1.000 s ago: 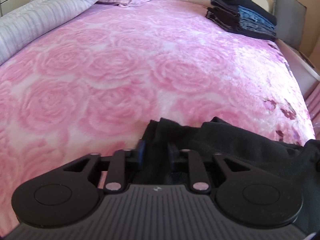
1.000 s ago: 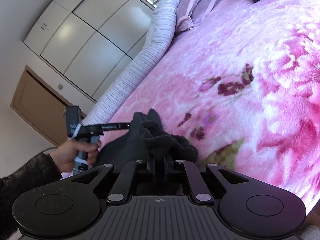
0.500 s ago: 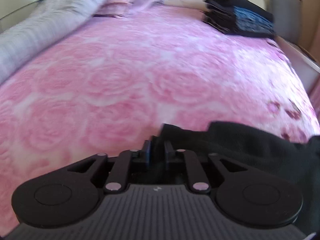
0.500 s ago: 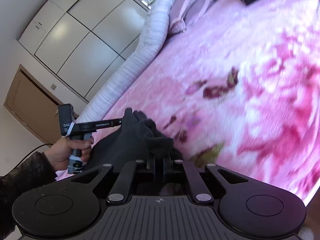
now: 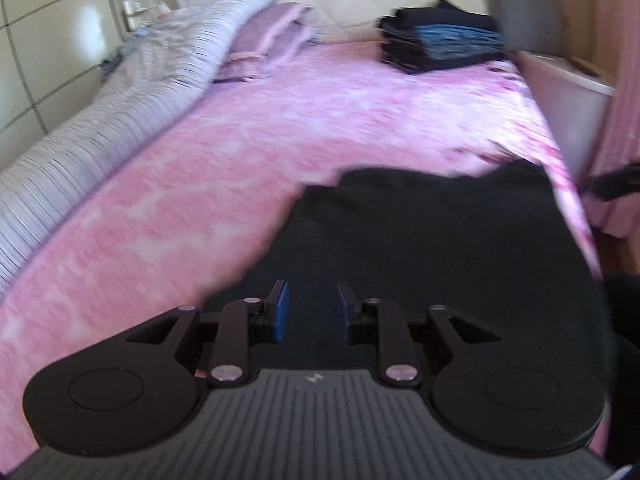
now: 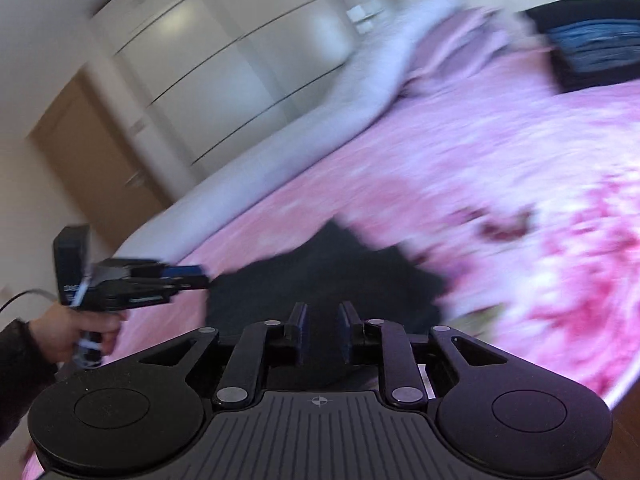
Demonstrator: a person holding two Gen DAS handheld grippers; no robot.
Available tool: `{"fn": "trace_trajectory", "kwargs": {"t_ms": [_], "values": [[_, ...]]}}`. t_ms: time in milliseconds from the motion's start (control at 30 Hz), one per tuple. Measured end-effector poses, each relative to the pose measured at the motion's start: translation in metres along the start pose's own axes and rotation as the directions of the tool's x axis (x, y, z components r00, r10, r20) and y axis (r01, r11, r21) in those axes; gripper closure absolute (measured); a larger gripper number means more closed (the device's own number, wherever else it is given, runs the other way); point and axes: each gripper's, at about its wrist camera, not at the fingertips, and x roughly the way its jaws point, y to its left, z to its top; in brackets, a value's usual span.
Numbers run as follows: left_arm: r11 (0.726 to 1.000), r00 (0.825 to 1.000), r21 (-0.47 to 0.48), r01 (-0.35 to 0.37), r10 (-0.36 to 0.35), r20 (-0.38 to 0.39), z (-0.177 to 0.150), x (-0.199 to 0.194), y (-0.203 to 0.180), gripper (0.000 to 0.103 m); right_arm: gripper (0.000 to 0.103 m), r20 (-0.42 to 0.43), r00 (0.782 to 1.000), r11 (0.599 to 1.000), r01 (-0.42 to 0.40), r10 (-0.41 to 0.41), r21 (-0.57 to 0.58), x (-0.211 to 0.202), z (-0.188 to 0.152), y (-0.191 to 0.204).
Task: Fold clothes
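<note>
A black garment [image 5: 432, 240] lies flat on the near end of the pink rose-patterned bed [image 5: 248, 152]. My left gripper [image 5: 309, 306] hovers over the garment's near left part; its jaws are opening and nothing is between the blue pads. My right gripper [image 6: 323, 326] hangs above the same black garment [image 6: 332, 276], jaws opening too, with an empty gap. In the right wrist view a hand [image 6: 68, 334] holds the left gripper [image 6: 196, 278] at the garment's left edge. Both views are blurred by motion.
A stack of folded dark and blue clothes [image 5: 440, 40] sits at the far right of the bed. A striped grey duvet [image 5: 112, 108] runs along the left side, with lilac pillows [image 5: 272, 36] at the head. A wardrobe [image 6: 224, 60] and a door [image 6: 92, 160] stand beyond.
Both grippers were shut on bunched black fabric; both have let go and pulled back and up. The garment now lies spread flat on the bed.
</note>
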Motion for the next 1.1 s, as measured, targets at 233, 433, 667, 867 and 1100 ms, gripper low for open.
{"fn": "trace_trajectory", "kwargs": {"t_ms": [233,433,667,867,1100], "values": [[0.998,0.998,-0.058,-0.035,0.033,-0.046,-0.039,0.020,-0.029,0.081,0.080,-0.186,0.982,0.994,-0.052,0.033,-0.098,0.063,-0.024,0.012],[0.993,0.994,-0.091,-0.073,0.080,0.073,-0.039,-0.033,-0.055,0.078,0.070,-0.118,0.993,1.000,-0.022,0.021,-0.008,0.023,-0.023,0.000],[0.998,0.994,-0.038,-0.041,0.044,0.103,-0.047,-0.041,-0.114,0.068,0.066,-0.230,0.972,0.998,-0.057,0.049,-0.030,0.018,-0.042,-0.001],[0.990,0.997,-0.141,-0.031,0.040,0.063,-0.027,-0.016,-0.082,0.070,0.066,-0.307,0.942,0.970,-0.187,0.132,-0.156,0.048,-0.047,0.031],[0.997,1.000,-0.082,-0.006,0.007,0.016,-0.031,-0.002,-0.083,0.071,0.067,-0.329,0.934,0.958,-0.213,0.142,-0.190,0.068,-0.060,0.038]]}}
